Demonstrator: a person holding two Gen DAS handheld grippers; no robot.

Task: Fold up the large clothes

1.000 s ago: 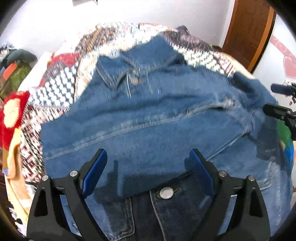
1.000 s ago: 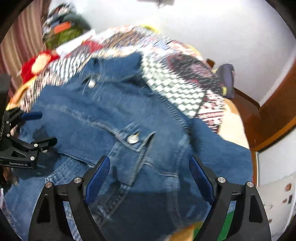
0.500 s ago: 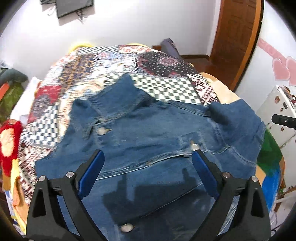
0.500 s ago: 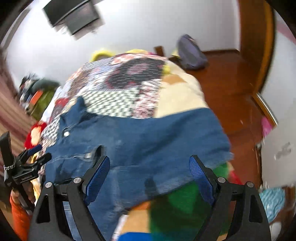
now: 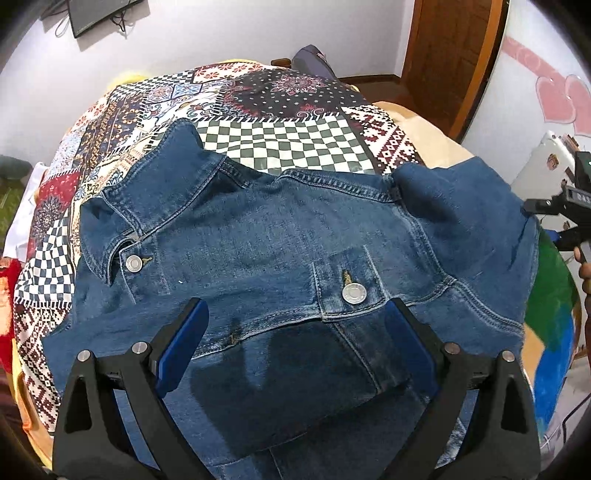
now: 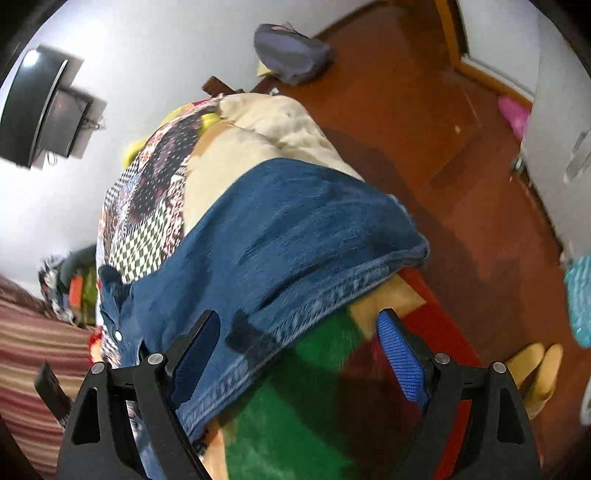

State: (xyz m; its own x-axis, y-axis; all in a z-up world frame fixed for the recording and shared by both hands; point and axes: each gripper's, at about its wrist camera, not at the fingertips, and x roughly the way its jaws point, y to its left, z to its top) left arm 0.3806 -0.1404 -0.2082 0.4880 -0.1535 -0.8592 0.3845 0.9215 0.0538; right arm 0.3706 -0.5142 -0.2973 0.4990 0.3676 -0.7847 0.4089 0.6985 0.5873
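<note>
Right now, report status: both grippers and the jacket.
Left gripper open, above blue denim jacket. Right gripper open at its sleeve edge. Jacket flat on patchwork bedspread.

A patchwork quilt of checks and florals covers the bed, with a cream blanket at its far end and a green, red and blue blanket at the near side. A dark screen hangs on the white wall. A grey bag sits on the red-brown floor near a wooden door. 2 pink hearts mark another wall.
</note>
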